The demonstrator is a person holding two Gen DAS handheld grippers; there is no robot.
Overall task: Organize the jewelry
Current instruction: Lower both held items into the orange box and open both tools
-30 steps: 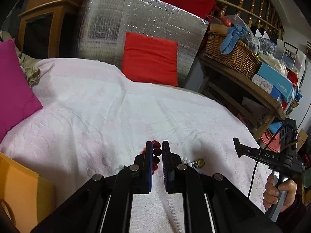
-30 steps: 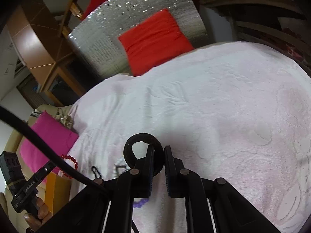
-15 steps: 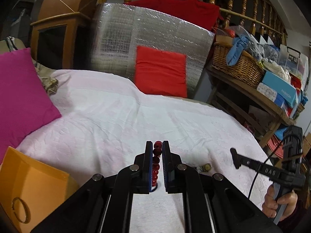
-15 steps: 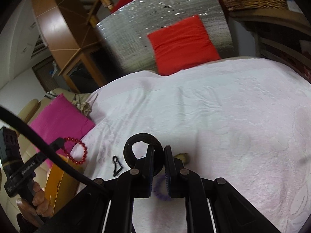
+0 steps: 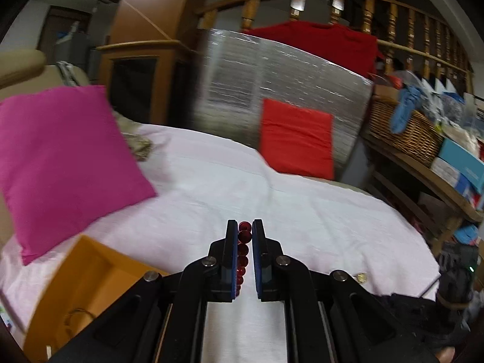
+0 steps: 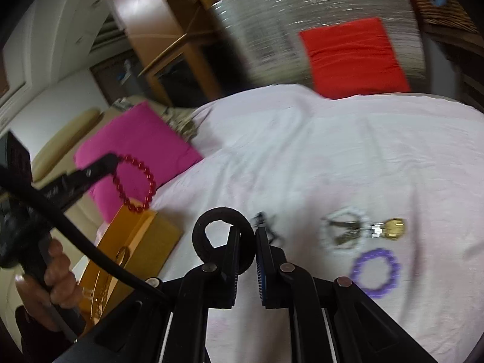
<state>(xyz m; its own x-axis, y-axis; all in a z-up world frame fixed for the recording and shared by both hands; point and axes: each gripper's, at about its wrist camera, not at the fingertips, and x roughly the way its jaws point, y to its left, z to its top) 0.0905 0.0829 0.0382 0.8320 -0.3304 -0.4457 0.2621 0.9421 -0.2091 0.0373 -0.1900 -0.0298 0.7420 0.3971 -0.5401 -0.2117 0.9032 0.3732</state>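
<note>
Above orange box (image 6: pixel 136 251), left tool (image 6: pixel 116 159) dangles red bracelet (image 6: pixel 136 184).

Left gripper (image 5: pixel 244 225) clamped on red bead bracelet (image 5: pixel 243 251), white bedspread (image 5: pixel 211 181) ahead, orange box (image 5: pixel 87 278) lower left, pink cushion (image 5: pixel 63 157) beyond

Left hand-held gripper (image 5: pixel 244 227) clamped shut, right hand-held gripper (image 6: pixel 248 232) clamped shut, tilted downward
</note>
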